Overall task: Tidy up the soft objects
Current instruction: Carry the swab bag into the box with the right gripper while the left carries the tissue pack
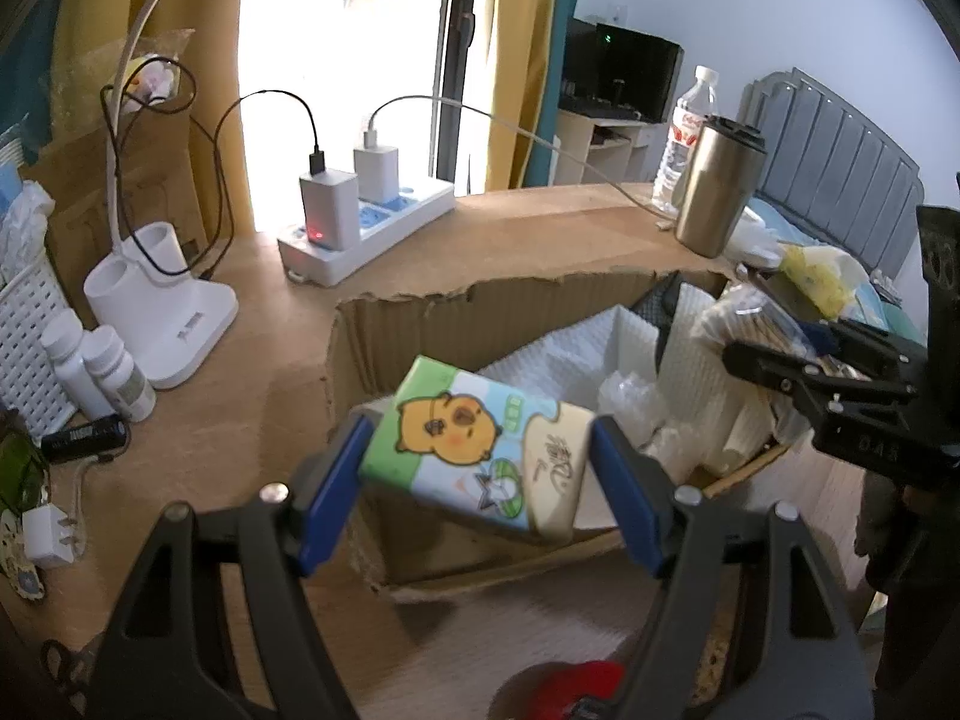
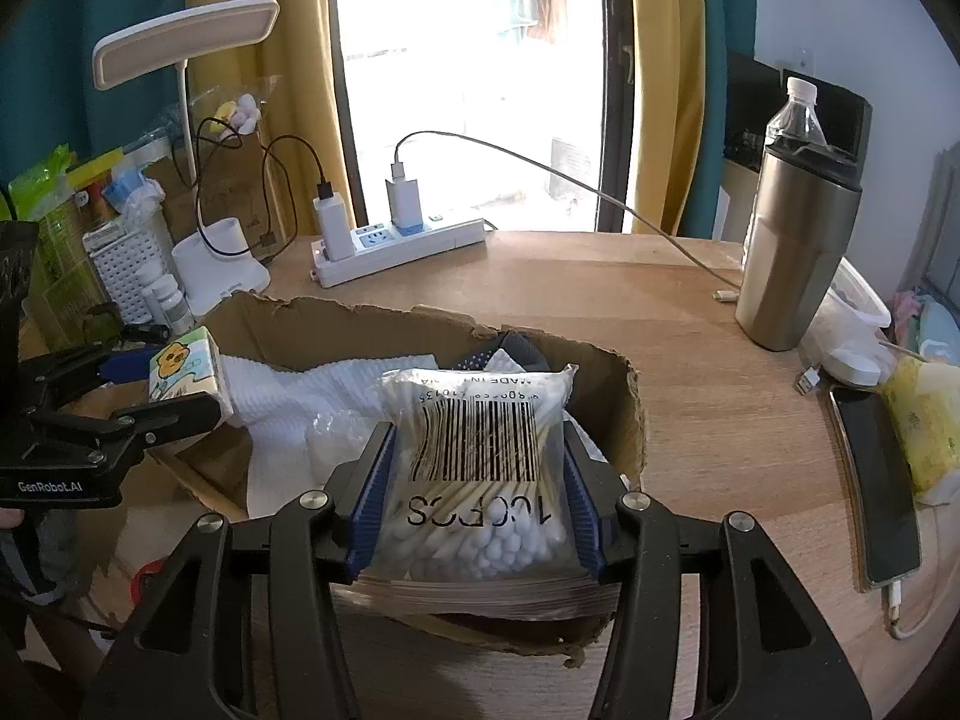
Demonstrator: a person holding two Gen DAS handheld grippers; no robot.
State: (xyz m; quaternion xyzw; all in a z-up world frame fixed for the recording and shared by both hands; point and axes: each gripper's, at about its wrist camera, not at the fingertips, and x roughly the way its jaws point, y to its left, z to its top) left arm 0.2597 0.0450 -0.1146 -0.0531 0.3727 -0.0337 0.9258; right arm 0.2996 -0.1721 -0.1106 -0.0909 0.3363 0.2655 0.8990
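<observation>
The left gripper (image 1: 480, 474) squeezes a tissue pack (image 1: 474, 450) and the right gripper (image 2: 477, 498) squeezes a cotton swab bag (image 2: 480, 468) above the box (image 2: 630, 408), where tipped, slippery packs might slide out.

Wooden desk (image 2: 690, 396) w/ cardboard box (image 2: 627, 414), power strip (image 2: 396, 249), steel tumbler (image 2: 792, 252), phone (image 2: 876, 480), lamp base (image 1: 174, 324).

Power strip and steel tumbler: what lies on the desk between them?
In the right wrist view, only a white charging cable runs from the power strip toward the tumbler; the wooden desk is otherwise bare there.
</observation>
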